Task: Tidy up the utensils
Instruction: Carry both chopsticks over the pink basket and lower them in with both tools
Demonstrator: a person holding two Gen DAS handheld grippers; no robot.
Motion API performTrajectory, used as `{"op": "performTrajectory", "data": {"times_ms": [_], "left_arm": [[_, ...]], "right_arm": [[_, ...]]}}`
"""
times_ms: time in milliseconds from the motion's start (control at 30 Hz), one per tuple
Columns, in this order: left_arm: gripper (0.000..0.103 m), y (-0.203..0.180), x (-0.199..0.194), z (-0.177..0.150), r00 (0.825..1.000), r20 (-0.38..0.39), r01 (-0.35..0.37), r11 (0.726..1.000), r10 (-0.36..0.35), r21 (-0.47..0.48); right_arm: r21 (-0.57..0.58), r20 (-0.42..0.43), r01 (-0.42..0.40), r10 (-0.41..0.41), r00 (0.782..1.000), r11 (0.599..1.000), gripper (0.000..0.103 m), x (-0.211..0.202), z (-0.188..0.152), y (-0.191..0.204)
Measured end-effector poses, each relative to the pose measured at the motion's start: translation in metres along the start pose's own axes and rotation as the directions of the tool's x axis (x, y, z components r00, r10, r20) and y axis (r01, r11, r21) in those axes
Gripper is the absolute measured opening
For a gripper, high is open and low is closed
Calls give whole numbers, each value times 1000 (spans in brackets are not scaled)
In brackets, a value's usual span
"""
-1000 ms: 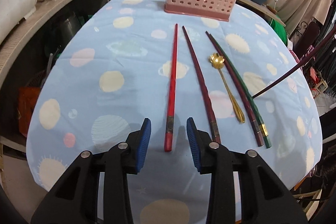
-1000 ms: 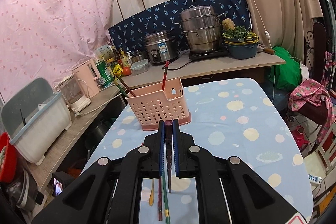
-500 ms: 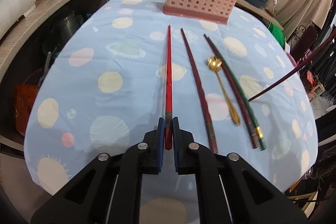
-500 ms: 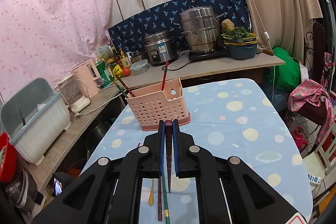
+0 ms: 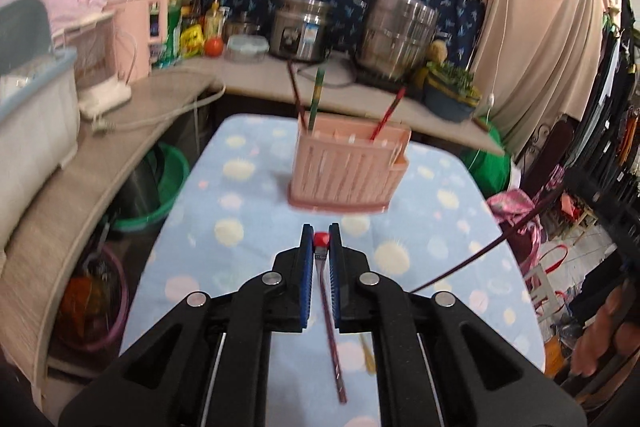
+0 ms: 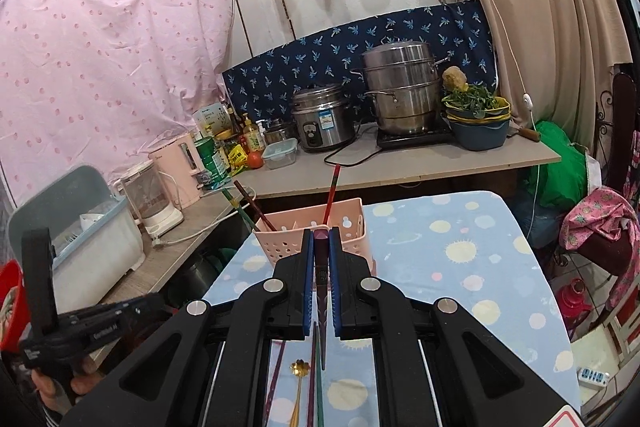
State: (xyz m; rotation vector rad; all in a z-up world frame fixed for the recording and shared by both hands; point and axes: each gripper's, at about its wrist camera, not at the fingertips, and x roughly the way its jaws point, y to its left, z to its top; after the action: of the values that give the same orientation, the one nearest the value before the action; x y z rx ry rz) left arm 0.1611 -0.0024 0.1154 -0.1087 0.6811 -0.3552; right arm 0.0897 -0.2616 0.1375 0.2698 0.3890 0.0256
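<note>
Fingers of left gripper point(image 5: 321, 241) clenched on red chopstick point(image 5: 321, 238): red butt end pinched between the blue pads point(image 5: 307, 267), shaft hanging down toward 6 o'clock, clear of the blue spotted tablecloth point(image 5: 452, 227). Jaws closed onto it within the last second, none moving now. Left wrist picture blurred.

Fingers of right gripper point(image 6: 321, 239) clenched on dark maroon chopstick point(image 6: 321, 291): butt end at the pad tips, pointed shaft running down toward 6 o'clock between the pads.

Beyond each gripper, at 12 o'clock: pink perforated utensil basket point(image 5: 348, 171), upright on the tablecloth near its far edge. Already standing inside: maroon chopstick point(image 5: 297, 95) and green chopstick point(image 5: 317, 95) at the left end, leaning left; second red chopstick point(image 6: 332, 191) nearer the middle.

Below the right gripper, at 6 o'clock, flat on the tablecloth: gold spoon point(image 6: 299, 379), bowl toward the basket, with loose chopsticks point(image 6: 276, 379) lying parallel on either side.

At 8 o'clock in the right wrist view: body of the left gripper, held by a person's hand point(image 6: 52, 387).

At 12 o'clock beyond the table: counter point(image 6: 400, 163) with rice cooker point(image 6: 322, 123) and stacked steamer pot point(image 6: 400, 87).
</note>
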Motion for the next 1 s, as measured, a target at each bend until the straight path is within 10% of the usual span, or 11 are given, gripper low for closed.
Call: {"op": "performTrajectory", "data": {"times_ms": [333, 700, 1000], "left_arm": [[7, -29, -4, 97, 987, 158, 3, 999, -10, 41], [7, -48, 7, 182, 922, 383, -72, 997, 50, 42], [7, -36, 81, 182, 945, 316, -101, 994, 85, 35]], "right_arm": [[35, 72, -52, 50, 996, 998, 7, 37, 64, -1], [88, 195, -89, 71, 978, 992, 7, 94, 130, -3], [76, 112, -62, 53, 992, 995, 7, 163, 118, -4]]}}
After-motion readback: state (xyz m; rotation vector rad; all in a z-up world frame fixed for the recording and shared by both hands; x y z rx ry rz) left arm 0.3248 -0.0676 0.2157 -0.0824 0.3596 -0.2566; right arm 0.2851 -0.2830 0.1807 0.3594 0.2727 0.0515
